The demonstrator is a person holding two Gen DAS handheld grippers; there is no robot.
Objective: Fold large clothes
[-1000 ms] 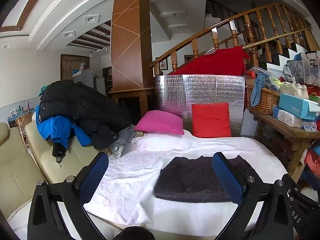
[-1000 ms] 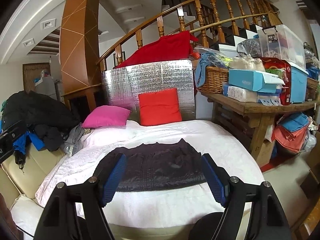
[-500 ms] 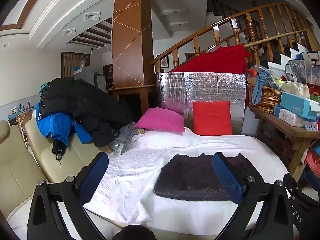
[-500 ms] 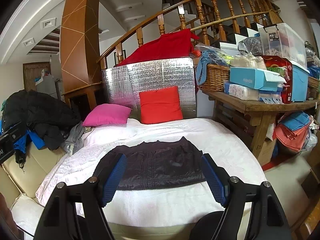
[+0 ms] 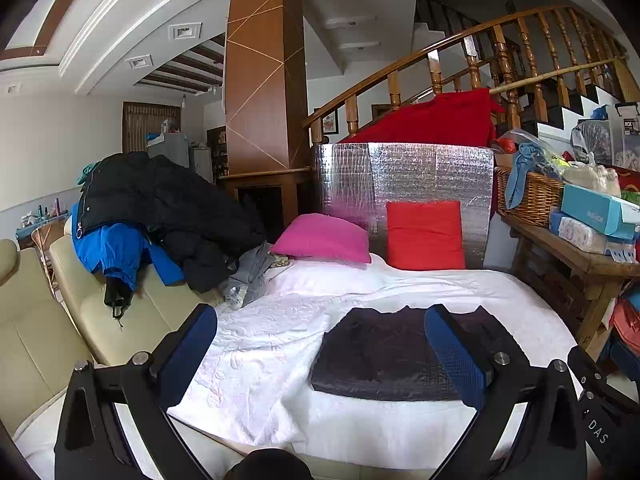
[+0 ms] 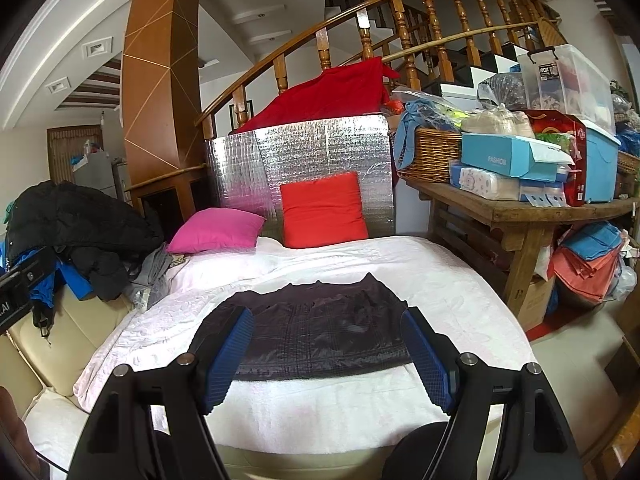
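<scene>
Both tools were held off the work and clear of any cloth. The left gripper (image 5: 320, 354) stood with its jaws spread wide and nothing between them; the right gripper (image 6: 332, 354) likewise stood wide open and empty. Just ahead of the right jaws, and centred between them in that view, lay the dark garment (image 6: 316, 330), already reduced to a flat, squared rectangle on the white bedspread (image 6: 460, 280). From the left wrist the same garment (image 5: 384, 352) sat ahead and toward the right-hand jaw, partly hidden behind it, with bare spread before the left-hand jaw. Its near edge ran straight and its layers looked stacked, so this item was judged folded or nearly so; whether a further fold was intended could not be told. Beyond the garment, a pink cushion (image 6: 216, 230) and a red cushion (image 6: 324, 210) rested against a silver foil panel (image 6: 300, 152). Far off to the left of the jaws, a heap of black and blue coats (image 5: 156, 216) lay over the cream sofa (image 5: 36, 320). That heap appeared unfolded and was judged the remaining work.
</scene>
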